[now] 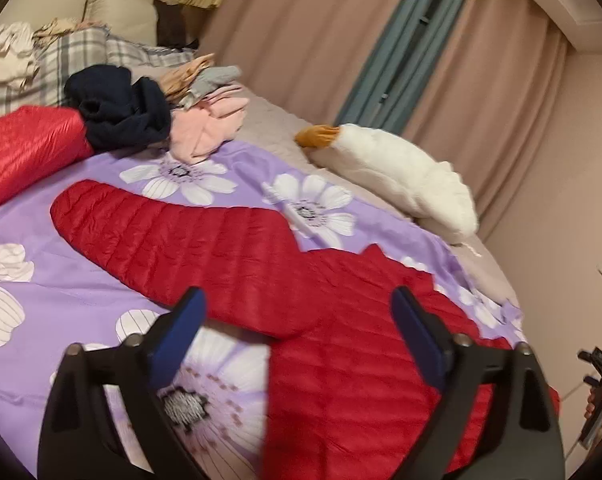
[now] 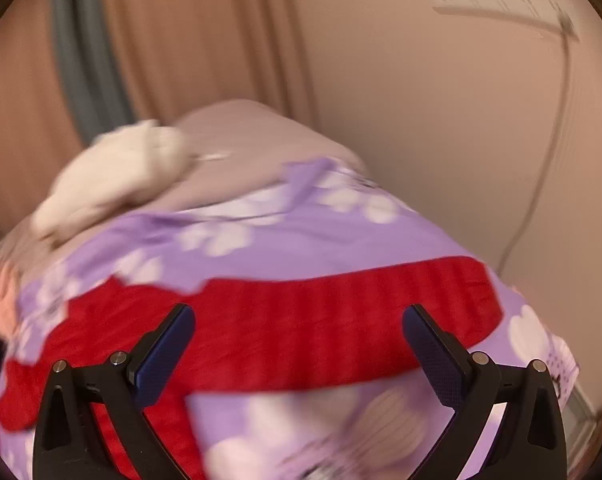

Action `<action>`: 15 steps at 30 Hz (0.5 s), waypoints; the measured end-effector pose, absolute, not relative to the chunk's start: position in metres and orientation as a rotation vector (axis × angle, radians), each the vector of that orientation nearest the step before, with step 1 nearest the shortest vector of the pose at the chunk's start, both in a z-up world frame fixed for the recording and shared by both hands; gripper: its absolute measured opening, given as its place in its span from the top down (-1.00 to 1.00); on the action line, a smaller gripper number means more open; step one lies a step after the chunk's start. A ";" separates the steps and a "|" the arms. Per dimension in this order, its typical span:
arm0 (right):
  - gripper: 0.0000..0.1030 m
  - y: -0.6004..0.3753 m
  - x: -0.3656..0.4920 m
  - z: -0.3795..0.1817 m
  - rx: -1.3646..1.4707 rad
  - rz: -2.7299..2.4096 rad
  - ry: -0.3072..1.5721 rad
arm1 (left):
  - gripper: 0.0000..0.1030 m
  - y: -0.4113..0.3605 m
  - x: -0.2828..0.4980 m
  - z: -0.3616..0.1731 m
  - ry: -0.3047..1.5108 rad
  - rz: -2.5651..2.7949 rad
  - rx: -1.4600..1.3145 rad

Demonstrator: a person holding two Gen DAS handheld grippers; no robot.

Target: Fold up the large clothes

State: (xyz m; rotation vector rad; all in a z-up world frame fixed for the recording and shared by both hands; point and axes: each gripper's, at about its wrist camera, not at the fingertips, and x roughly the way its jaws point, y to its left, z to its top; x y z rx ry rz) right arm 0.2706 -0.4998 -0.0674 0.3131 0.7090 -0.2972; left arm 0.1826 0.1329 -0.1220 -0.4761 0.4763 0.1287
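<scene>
Both of my tongs are released, gripping nothing: left tongs (image 1: 297,308) hover with jaws spread wide over the red down jacket (image 1: 341,320), right tongs (image 2: 299,320) likewise spread above the same jacket (image 2: 301,312). The right wrist view is blurred, so detail there is poor.

The jacket lies flat on the purple floral quilt (image 1: 81,280) on the bed, body at 5 o'clock in the left wrist view, one sleeve (image 1: 161,232) stretched out toward 10 o'clock. My guess is it's spread like that so the sleeves can be folded in first. The other sleeve (image 2: 381,292) runs across toward 3 o'clock in the right wrist view, near the bed edge.

Second red puffy garment (image 1: 25,152) at 9 o'clock, apart from the sleeve tip. A pile of clothes sits at 11 o'clock: a dark navy item (image 1: 121,108) and pink clothes (image 1: 209,124) touching each other, probably waiting their turn. White goose plush (image 1: 389,168) at 2 o'clock on the bed edge, well clear of the work area.

Fold looks not yet started; I judge the next move as a pinch on each sleeve. Slippery quilted shell, so a shallow grip could slide off
</scene>
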 end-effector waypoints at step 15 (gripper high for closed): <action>-0.68 -0.639 0.221 -0.196 0.738 -0.532 0.733 | 0.10 0.170 0.220 -0.186 0.579 0.324 -0.565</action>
